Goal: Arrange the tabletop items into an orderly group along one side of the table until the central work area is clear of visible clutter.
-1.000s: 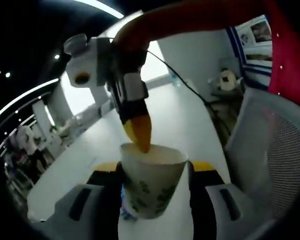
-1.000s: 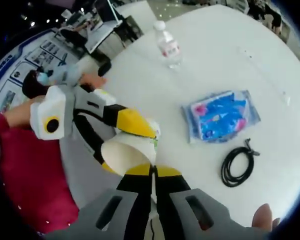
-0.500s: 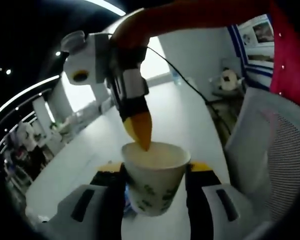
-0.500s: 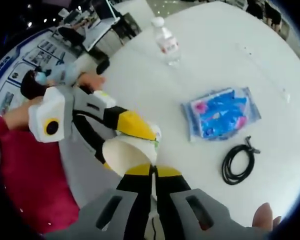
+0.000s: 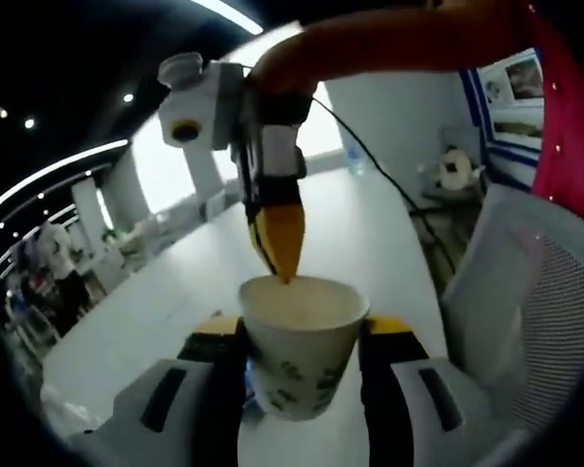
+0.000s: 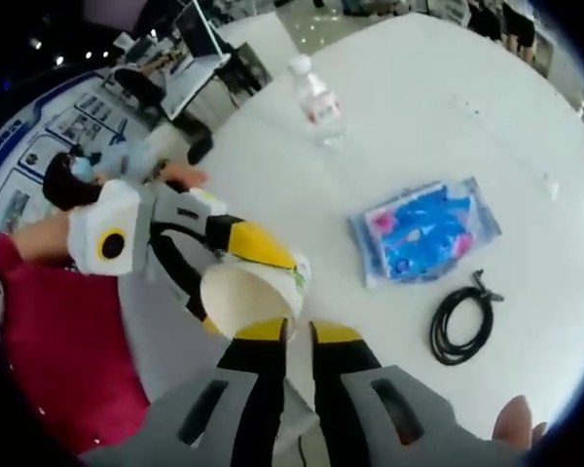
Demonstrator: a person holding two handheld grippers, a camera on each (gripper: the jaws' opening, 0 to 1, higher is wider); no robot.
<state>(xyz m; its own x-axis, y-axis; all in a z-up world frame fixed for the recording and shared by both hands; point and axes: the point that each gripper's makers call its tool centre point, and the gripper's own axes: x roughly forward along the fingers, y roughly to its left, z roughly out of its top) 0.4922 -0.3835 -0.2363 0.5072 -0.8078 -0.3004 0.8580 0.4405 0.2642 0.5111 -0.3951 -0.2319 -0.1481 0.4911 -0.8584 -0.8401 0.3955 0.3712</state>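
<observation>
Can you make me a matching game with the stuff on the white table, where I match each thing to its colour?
Things:
1. paper cup
2. cable
3. packet
4. bottle

Colours:
a. black
b. clear with a white cap
c. blue with pink bits
d. white with a green print

Pairs: 1-d, 2-a, 3-c, 4-b

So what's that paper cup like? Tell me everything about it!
The paper cup looks like thin white paper with small green leafy prints on its side and a rolled rim around an open mouth. It stands upright in the left gripper view, and as far as shows, it is empty. The left gripper is shut on it, black and yellow fingers pressing both sides. The right gripper, open, has a yellow tip at the rim. The white table lies beneath.
</observation>
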